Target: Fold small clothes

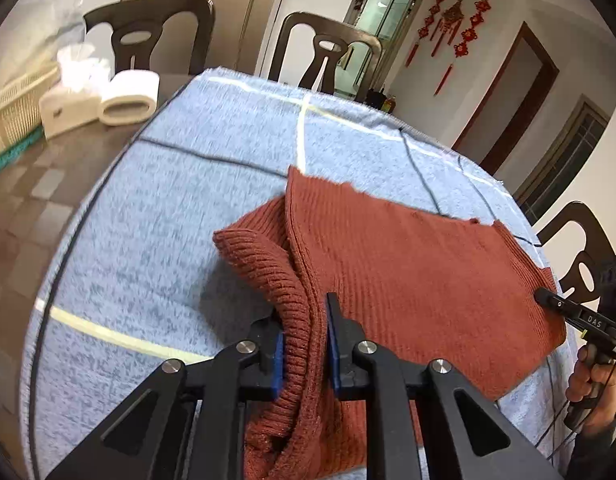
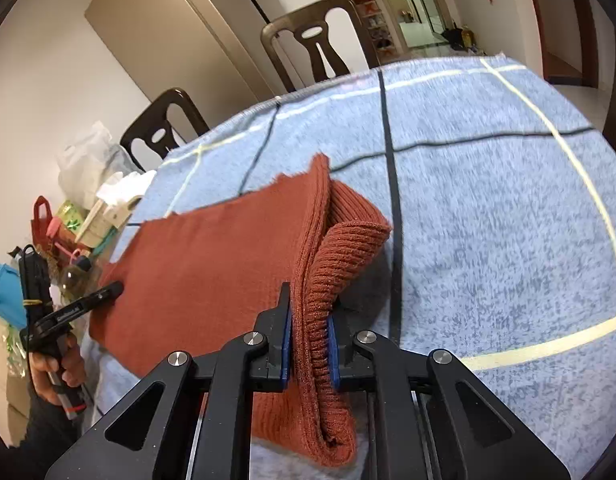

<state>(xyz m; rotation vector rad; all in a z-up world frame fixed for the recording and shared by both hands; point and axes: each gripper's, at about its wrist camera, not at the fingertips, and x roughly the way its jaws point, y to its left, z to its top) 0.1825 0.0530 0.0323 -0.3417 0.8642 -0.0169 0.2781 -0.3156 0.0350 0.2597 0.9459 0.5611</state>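
Now I have the rust-red knit sweater (image 1: 408, 264) pinched at both near corners — my left gripper (image 1: 305, 340) is clamped on the ribbed edge at its left side, my right gripper (image 2: 310, 332) is nipped tight on the ribbed fold at its right. The garment lies on the blue checked cloth (image 1: 147, 240) covering the table, partly folded already. I judge this the grasp before a fold: next I need to lift both corners together and carry them toward the far edge, keeping level so the knit doesn't skew. Beyond the sweater the cloth is bare — plenty of room. A basket (image 1: 15, 116) and tissue box (image 1: 67, 108) sit well apart, off to the left.
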